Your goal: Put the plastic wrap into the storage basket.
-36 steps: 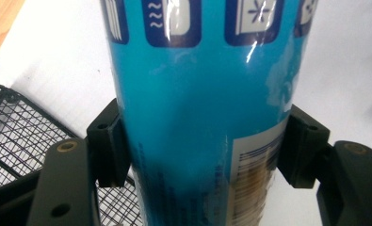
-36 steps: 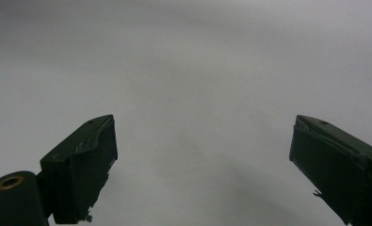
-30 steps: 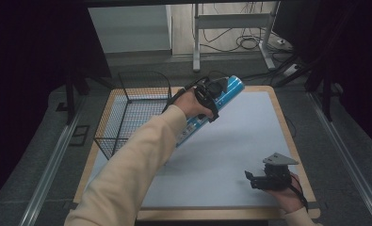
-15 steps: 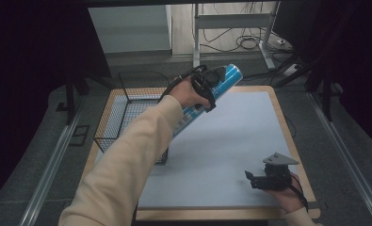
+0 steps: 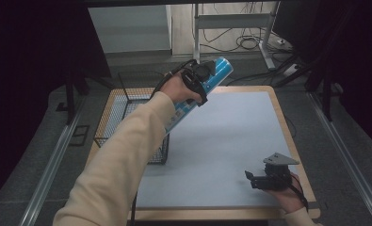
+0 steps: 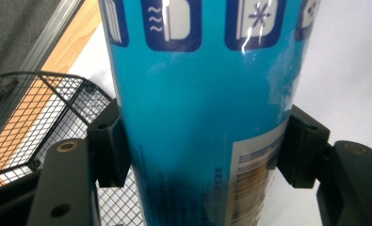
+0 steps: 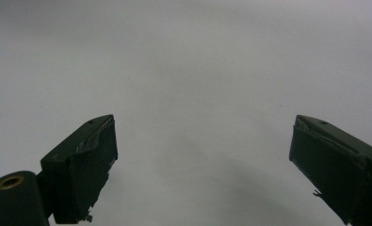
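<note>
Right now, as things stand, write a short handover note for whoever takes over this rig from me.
Left gripper: shut on the blue can, held tilted in the air above the table's far left, next to the wire basket.
Right gripper: open, nothing in it, low over the grey mat at the near right.
Done: can gripped and lifted.
Left: probably lowering it into the basket and releasing; it is not inside yet.

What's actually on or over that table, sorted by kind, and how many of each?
Blue can, held tilted in the left tongs: 1
Black wire basket at the table's left edge: 1
Hand-held tongs, the left ones plus the right tongs, open and empty: 2
Grey mat covering the tabletop: 1
Total: 5
</note>
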A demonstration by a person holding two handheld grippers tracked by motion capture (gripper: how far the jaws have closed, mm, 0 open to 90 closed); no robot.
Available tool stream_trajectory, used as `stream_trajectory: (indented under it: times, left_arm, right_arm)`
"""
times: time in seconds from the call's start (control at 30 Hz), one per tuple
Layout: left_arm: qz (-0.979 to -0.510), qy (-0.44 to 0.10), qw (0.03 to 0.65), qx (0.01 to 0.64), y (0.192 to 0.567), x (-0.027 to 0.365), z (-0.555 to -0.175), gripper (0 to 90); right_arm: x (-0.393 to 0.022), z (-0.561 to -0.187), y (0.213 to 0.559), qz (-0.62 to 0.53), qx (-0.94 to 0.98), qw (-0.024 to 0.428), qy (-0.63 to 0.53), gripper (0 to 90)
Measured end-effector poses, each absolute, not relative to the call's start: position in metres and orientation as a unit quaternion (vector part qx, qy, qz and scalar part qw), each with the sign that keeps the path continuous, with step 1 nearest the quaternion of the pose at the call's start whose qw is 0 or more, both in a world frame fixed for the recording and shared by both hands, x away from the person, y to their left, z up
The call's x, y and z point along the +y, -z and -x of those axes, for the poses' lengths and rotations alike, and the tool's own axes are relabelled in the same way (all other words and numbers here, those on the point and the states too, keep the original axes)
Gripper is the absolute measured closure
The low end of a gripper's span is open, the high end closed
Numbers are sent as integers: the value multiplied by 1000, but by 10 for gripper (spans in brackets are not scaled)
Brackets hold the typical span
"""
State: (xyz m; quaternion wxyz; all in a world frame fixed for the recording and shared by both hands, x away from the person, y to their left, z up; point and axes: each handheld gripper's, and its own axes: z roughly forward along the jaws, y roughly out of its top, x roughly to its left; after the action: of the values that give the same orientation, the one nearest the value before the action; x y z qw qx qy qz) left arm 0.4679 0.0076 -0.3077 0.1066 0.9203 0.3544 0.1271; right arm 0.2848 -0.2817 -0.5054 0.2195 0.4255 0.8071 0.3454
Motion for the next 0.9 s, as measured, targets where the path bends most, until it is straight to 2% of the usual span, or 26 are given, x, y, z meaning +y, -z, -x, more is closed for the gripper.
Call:
stream_trajectory:
  times: [0.9]
  left_arm:
    - [-901,-135,92,402,315,62,-481,316]
  right_arm:
    - [-281,-285,507,-427,807,220,-343,86]
